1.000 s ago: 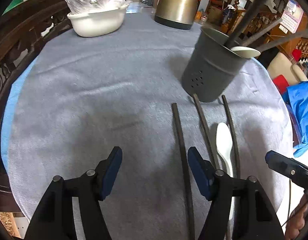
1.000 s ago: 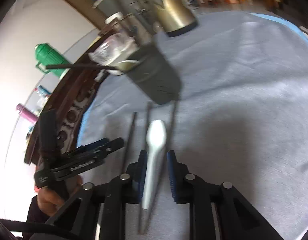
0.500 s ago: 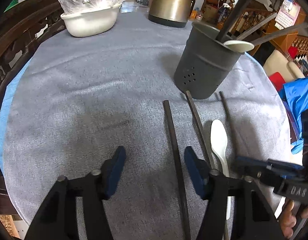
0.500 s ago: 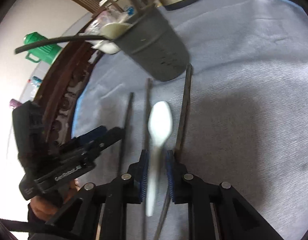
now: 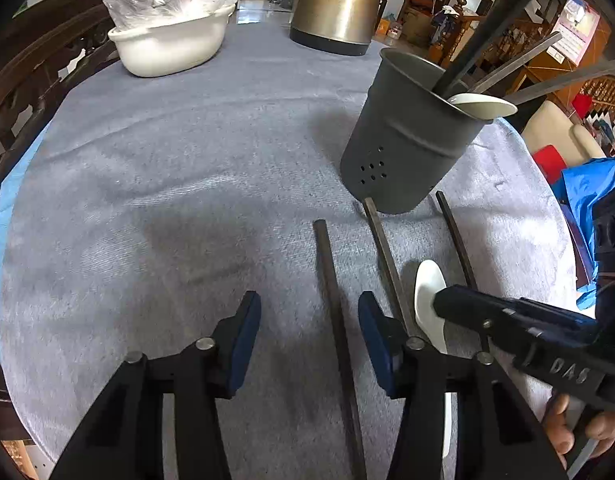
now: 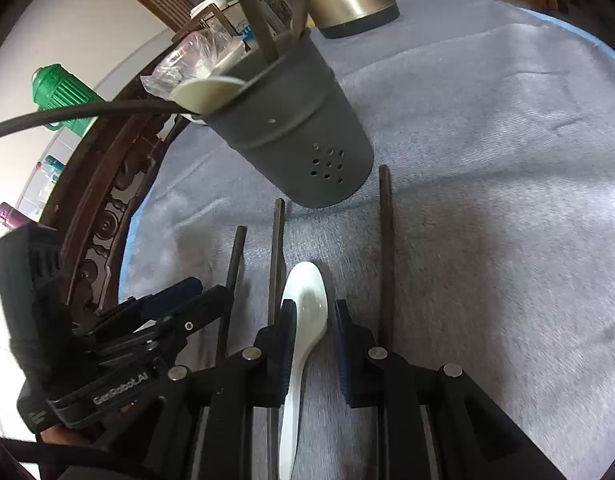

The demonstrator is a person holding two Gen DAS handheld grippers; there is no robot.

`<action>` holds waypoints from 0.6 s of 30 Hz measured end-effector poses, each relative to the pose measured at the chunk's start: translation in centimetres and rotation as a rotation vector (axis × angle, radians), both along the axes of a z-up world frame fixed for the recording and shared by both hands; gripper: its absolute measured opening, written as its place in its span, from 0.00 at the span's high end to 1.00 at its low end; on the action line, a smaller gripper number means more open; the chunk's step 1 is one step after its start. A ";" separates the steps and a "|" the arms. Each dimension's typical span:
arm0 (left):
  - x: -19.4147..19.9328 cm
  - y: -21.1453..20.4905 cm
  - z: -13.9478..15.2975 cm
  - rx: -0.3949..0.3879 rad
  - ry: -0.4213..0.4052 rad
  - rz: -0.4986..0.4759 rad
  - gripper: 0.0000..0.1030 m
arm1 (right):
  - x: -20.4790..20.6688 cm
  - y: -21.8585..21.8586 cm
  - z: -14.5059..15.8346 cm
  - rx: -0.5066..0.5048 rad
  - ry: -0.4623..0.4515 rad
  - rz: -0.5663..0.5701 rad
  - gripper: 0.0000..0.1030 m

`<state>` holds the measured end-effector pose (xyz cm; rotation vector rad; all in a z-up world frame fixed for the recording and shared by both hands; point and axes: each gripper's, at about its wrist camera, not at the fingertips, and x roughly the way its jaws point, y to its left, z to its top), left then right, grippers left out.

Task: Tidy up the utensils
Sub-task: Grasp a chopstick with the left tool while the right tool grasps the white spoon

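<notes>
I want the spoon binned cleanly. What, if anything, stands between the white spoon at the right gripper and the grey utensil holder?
Nothing visible blocks the way. The white spoon lies between the right gripper fingers, with bare cloth up to the grey utensil holder. Dark chopsticks flank it on either side, and the holder's mouth already holds a spoon and chopsticks.

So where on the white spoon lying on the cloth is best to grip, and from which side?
Grip the white spoon at the narrow neck just behind its bowl, coming from above with the right gripper straddling it sideways. The handle lies flat along the cloth, with chopsticks close on either side, so a thin pinch probably fits best.
</notes>
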<state>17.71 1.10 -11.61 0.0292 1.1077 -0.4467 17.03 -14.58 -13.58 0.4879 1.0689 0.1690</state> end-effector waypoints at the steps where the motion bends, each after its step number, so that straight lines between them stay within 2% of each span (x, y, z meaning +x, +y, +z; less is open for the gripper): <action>1: 0.2 -0.1 -0.1 -0.002 0.009 -0.001 0.63 | 0.3 0.3 -0.2 -0.013 -0.002 0.016 0.79; 2: 0.4 -0.2 -0.3 -0.007 0.014 0.001 0.68 | 0.5 0.8 -0.2 -0.030 -0.014 0.027 0.81; 3: 0.5 -0.2 -0.3 -0.012 0.010 0.001 0.75 | 0.5 0.9 -0.2 -0.045 -0.018 0.032 0.90; 4: 0.7 -0.2 -0.4 -0.021 0.015 -0.004 0.80 | 0.6 1.0 -0.2 -0.064 -0.019 0.038 0.95; 6: 1.1 -0.2 -0.5 -0.056 0.030 -0.003 0.92 | 0.3 0.7 -0.1 -0.077 -0.035 0.023 0.97; 14: 1.3 0.9 0.1 -0.050 0.012 0.027 0.92 | -1.1 -1.7 2.2 -0.098 -0.090 -0.024 0.95; 16: 1.5 1.4 -0.1 -0.037 0.029 0.040 0.92 | -0.9 -1.9 2.2 -0.016 -0.075 -0.012 0.92; 18: 1.9 1.6 -0.4 -0.033 0.044 0.038 0.89 | -0.6 -1.8 2.0 0.016 -0.046 -0.001 0.88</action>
